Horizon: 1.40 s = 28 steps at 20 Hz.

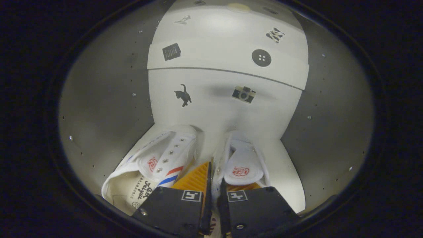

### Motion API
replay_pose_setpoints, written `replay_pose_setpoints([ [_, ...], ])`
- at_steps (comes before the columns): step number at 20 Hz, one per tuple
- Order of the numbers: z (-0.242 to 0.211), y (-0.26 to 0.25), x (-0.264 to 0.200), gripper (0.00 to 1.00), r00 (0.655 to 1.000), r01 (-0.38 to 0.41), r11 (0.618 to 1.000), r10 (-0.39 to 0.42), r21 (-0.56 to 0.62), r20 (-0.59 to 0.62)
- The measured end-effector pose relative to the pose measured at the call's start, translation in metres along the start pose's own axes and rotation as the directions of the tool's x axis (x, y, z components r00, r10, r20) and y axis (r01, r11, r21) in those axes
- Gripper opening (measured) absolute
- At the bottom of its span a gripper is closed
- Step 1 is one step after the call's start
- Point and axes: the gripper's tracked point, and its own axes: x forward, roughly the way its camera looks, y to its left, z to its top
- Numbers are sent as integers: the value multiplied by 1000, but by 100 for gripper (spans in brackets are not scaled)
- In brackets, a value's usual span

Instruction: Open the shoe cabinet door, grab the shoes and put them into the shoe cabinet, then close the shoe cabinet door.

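A pair of white canvas shoes lies just ahead of my fingers inside the shoe cabinet (211, 99). The left shoe (158, 165) has red and blue stripes and metal eyelets. The right shoe (243, 163) shows its tongue with a red mark. An orange insole (195, 180) shows in the left shoe. My gripper (214, 185) is shut, its two fingers pinching the shoes' adjoining inner walls together. The shoes' toes point at the cabinet's white back panel. Their heels are hidden behind my fingers.
The white back panel carries small stickers: a cat (183, 95), a camera (244, 94), a button (261, 58). A shelf edge (228, 70) crosses it above the shoes. Grey side walls (105, 99) with rows of small holes stand close on both sides.
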Motion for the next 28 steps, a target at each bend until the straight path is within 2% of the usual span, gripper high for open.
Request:
replay_pose_setpoints([
  [3,-1,2,-15,28,1000,-28,999,27,26,15],
  [8,3,-3,-57,64,996,-7,1000,6,15,90],
  [9,3,-4,-67,69,995,5,1000,-6,9,104],
  [10,3,-9,-78,69,992,30,1000,-30,-3,119],
  [12,3,-9,-100,82,988,38,999,-38,-2,148],
  [18,-3,2,-176,84,973,5,1000,-8,12,230],
  [20,-7,8,-205,88,966,-2,1000,-1,10,257],
  [23,-17,16,-253,100,956,0,1000,1,-1,292],
  [28,-32,34,-344,100,932,-52,998,36,36,360],
])
